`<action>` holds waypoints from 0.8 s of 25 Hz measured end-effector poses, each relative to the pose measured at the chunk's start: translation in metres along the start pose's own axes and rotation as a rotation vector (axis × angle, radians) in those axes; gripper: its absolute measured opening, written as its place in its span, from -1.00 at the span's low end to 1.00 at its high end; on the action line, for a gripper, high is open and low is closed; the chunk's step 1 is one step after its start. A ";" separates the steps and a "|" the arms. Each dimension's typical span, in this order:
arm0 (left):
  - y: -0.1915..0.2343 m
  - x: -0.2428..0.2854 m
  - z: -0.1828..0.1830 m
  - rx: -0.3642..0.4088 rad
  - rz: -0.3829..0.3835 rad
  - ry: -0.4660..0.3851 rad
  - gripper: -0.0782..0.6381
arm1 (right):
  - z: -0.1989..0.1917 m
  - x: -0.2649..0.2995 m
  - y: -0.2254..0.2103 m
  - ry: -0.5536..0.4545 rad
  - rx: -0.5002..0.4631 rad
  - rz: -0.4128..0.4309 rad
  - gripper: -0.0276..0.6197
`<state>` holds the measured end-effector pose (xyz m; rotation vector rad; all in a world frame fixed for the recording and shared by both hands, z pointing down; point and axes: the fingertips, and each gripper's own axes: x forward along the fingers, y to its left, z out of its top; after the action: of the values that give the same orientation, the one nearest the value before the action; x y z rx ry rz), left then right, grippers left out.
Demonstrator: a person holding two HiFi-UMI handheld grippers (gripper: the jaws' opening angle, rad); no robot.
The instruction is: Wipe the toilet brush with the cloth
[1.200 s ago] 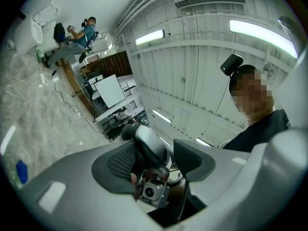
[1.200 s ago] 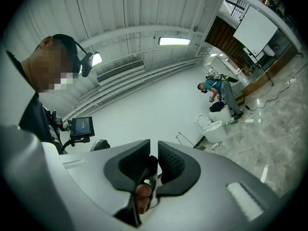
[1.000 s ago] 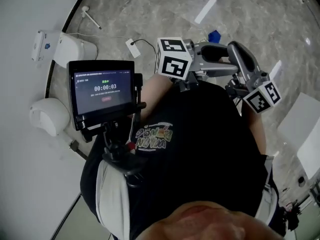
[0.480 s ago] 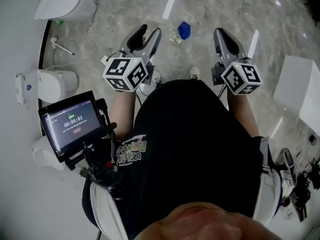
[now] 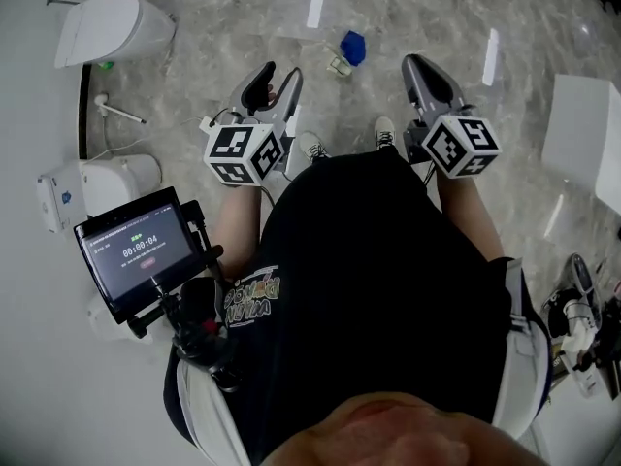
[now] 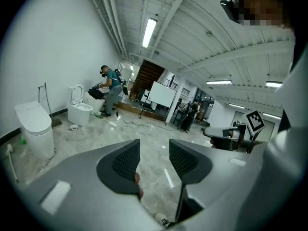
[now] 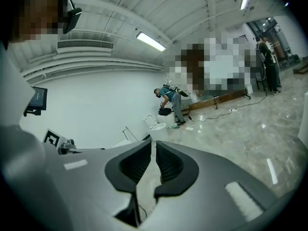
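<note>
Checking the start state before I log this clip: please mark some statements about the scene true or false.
1. A blue cloth lies on the floor ahead of the person's shoes. True.
2. The left tool holds the cloth. False: its jaws, which have just been closing, stand apart with nothing between them.
3. The toilet brush lies on the floor near a white toilet. True.
4. The chest-mounted screen is dark. False: it is lit and shows a timer.
5. In the left gripper view, another person stands beside a distant toilet. True.
</note>
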<state>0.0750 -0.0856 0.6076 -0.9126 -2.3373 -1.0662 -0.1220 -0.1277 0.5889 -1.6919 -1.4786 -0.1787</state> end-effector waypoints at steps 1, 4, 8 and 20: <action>-0.002 0.000 -0.003 -0.002 -0.014 0.010 -0.25 | -0.004 -0.002 0.003 0.002 -0.009 -0.002 -0.81; -0.006 -0.001 -0.010 -0.001 -0.043 0.034 -0.25 | -0.013 -0.010 0.008 0.002 -0.012 -0.016 -0.81; -0.003 0.002 -0.008 0.003 -0.049 0.026 -0.25 | -0.012 -0.012 0.004 -0.014 -0.006 -0.028 -0.81; 0.014 0.015 0.001 0.018 -0.011 -0.007 -0.27 | 0.013 0.014 -0.003 -0.062 -0.056 0.010 -0.78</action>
<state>0.0746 -0.0722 0.6233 -0.8996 -2.3568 -1.0465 -0.1262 -0.1094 0.5908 -1.7634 -1.5230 -0.1651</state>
